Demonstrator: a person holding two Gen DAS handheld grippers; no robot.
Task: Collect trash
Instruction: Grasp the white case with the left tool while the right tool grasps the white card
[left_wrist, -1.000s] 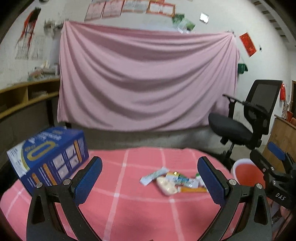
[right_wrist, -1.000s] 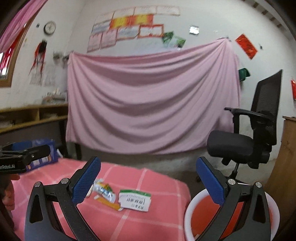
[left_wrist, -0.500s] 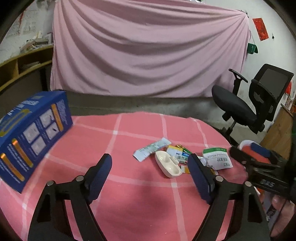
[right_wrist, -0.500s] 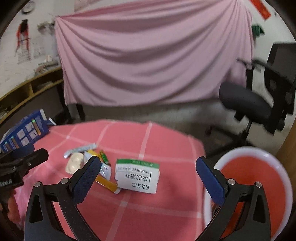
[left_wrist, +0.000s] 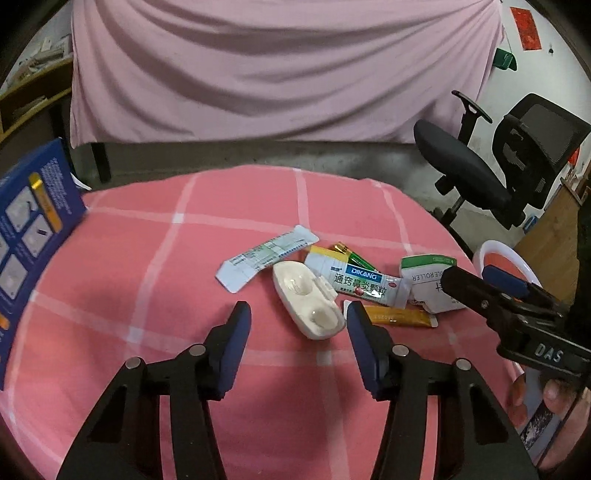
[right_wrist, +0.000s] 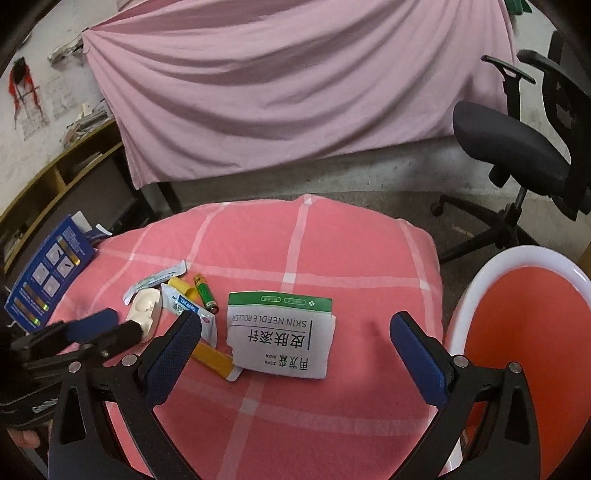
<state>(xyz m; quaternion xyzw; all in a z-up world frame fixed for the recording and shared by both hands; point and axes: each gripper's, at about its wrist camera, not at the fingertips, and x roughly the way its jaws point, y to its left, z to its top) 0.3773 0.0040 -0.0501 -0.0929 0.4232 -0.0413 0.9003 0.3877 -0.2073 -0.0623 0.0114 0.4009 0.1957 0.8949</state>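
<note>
The left hand-held gripper is closing on nothing — the glossy white case lies beyond; the right hand-held gripper is held wide apart above the flat paper packet.

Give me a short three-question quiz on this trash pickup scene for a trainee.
1. True or false: the green battery lies inside the orange bin.
2. Which item sits nearest the left gripper? A) white plastic case B) blue box C) office chair
3. What English words are printed on the white-and-green packet?

Key: 1 false, it lies on the pink checked cloth. 2 A. 3 SKIN NEEDLE ROLLER.
</note>
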